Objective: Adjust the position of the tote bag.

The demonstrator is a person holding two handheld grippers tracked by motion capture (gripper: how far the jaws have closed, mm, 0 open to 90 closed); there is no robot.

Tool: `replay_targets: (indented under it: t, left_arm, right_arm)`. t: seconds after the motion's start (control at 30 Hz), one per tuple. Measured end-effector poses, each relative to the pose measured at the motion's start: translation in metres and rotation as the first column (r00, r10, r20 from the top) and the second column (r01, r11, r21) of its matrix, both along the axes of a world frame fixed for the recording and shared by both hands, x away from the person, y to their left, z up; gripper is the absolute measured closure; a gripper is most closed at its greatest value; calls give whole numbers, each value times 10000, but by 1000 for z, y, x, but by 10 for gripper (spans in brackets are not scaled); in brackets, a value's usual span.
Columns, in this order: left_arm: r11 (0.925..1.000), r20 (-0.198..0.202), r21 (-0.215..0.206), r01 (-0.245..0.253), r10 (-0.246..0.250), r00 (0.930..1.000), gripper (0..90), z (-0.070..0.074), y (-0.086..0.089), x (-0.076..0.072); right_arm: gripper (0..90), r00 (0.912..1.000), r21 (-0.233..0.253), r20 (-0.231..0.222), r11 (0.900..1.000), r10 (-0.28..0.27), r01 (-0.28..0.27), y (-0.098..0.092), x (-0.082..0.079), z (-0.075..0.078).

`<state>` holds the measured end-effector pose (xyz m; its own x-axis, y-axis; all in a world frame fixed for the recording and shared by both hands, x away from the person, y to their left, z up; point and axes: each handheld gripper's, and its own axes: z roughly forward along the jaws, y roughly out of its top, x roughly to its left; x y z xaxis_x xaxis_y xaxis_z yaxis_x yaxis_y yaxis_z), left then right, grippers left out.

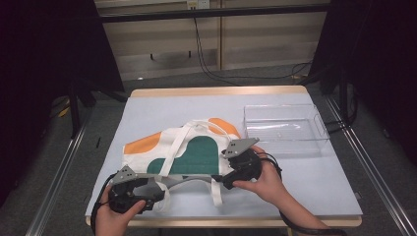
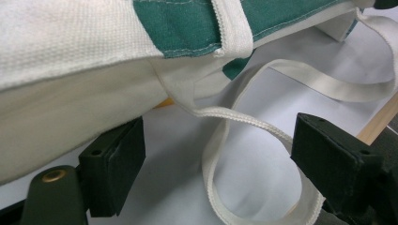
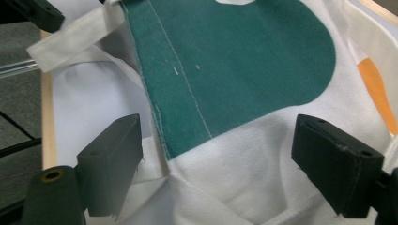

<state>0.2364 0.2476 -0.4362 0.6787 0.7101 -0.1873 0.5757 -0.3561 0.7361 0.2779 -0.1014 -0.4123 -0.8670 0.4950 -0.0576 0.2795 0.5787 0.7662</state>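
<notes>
Clearly we judged the tote bag [image 1: 189, 150] light, soft and floppy, best pinched at its near hem, where both hand-held grippers, left [image 2: 218, 154] and right [image 3: 216, 161], stood wide, gripping nothing.

Cloth bag [image 1: 189, 150] flat on table [image 1: 147, 105], near middle. Plastic tray [image 1: 285, 129] right of bag, just beside it, toward far edge. Long straps [image 1: 178, 145] across top of bag, one loop [image 2: 244, 154] on table in front of bag. Left gripper [image 1: 157, 189] at bag's near left corner. Right gripper [image 1: 227, 177] at bag's near right edge, in front of tray.
</notes>
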Motion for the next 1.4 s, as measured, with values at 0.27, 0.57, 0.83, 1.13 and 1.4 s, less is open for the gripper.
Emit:
replay_targets:
  t: [0.27,0.57,0.83,1.13,1.4]
  left_arm:
    - [10000,-38,16,-12,12,10000,181,-2,-1,2]
    - [9999,66,142,-17,16,10000,183,0,-2,0]
    - [10000,183,16,-84,84,9998,182,4,2,-2]
    - [9999,489,-136,58,-51,9988,182,14,-2,-6]
    - [9999,300,56,150,-151,9994,178,9,-9,-2]
  right_arm:
    - [264,9995,-207,305,9998,-2,9,3,1,-2]
    - [511,9984,20,484,9995,305,-306,6,-3,10]
    - [743,9981,308,542,9991,286,-303,4,-1,17]
    - [900,9965,514,749,9979,365,-404,2,-1,23]
    - [505,9964,160,615,9981,592,-603,9,-1,14]
